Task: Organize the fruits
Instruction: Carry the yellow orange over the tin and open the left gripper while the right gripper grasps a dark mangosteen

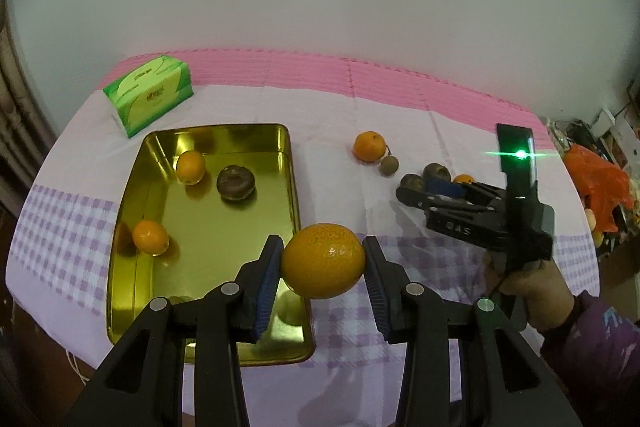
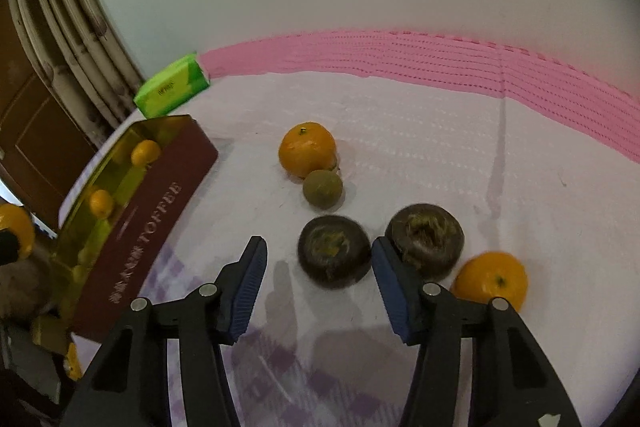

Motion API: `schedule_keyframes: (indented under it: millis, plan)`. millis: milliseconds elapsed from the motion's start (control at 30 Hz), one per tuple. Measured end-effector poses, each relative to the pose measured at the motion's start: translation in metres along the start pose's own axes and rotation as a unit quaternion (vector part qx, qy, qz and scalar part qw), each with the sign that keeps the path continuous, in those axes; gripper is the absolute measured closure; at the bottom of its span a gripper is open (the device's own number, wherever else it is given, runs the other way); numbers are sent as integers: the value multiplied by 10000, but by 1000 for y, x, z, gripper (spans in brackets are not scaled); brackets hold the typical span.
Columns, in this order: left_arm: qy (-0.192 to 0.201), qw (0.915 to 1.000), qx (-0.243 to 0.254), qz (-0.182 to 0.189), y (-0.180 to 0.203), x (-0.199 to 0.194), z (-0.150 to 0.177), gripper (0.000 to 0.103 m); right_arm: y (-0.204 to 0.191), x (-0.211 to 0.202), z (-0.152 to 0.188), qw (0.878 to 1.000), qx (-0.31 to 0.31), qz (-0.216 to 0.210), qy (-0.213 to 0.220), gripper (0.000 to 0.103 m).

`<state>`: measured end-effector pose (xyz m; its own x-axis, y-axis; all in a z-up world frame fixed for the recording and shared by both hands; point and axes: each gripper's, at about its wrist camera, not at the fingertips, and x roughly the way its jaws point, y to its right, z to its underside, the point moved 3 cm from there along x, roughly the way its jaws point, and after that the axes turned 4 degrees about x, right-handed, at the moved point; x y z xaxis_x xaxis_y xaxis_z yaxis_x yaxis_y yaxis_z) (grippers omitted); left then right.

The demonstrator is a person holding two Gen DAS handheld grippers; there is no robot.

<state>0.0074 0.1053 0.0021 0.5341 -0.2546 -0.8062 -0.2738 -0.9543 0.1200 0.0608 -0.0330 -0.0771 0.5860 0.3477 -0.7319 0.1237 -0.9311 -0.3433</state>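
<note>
Left gripper (image 1: 323, 267): clamped on an orange (image 1: 323, 260), both blue pads pressed to its sides, the fruit held in the air above the near right corner of the gold tin tray (image 1: 132, 291).
Right gripper (image 2: 320, 291): jaws apart and gripping nothing; a dark brown fruit (image 2: 334, 251) sits on the cloth between the fingertips, toward the right pad, with a clear gap on its left side.
Tray: already holds two oranges (image 1: 191, 167) and one dark fruit (image 1: 236, 183); its maroon outer wall reads "TOFFEE" in the right wrist view.
Loose fruit: a second dark fruit (image 2: 426, 241) lies just beyond the right finger, an orange (image 2: 492, 281) beside it; farther back another orange (image 2: 307, 149) touches a small greenish-brown fruit (image 2: 322, 187).
Setting: a table under a white and lilac checked cloth (image 2: 420, 155) with a pink band along the far edge; a green tissue pack (image 1: 149, 95) stands behind the tray.
Person: a hand (image 1: 532, 287) in a purple sleeve grips the right tool's handle.
</note>
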Motion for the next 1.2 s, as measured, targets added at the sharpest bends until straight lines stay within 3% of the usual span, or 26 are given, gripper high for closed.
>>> schedule_keyframes:
  millis: [67, 133, 300, 533, 700, 1200]
  plan:
    - [-3, 10000, -58, 10, -3, 0, 2, 62, -4, 5, 2, 9994, -222, 247, -7, 65]
    - [41, 9999, -121, -44, -8, -3, 3, 62, -6, 3, 4, 9992, -282, 269, -25, 66]
    - [262, 9981, -443, -340, -35, -14, 7, 62, -15, -6, 21, 9991, -344, 223, 69, 67]
    - [222, 9921, -1025, -683, -85, -10, 18, 62, -16, -13, 30, 9989, -352, 257, 166, 66]
    - [239, 9895, -1100, -910, -100, -3, 26, 62, -17, -13, 30, 9988, -365, 275, 165, 66]
    - [-132, 9949, -830, -561, -83, 29, 37, 61, -18, -11, 30, 9982, -436, 388, 151, 66]
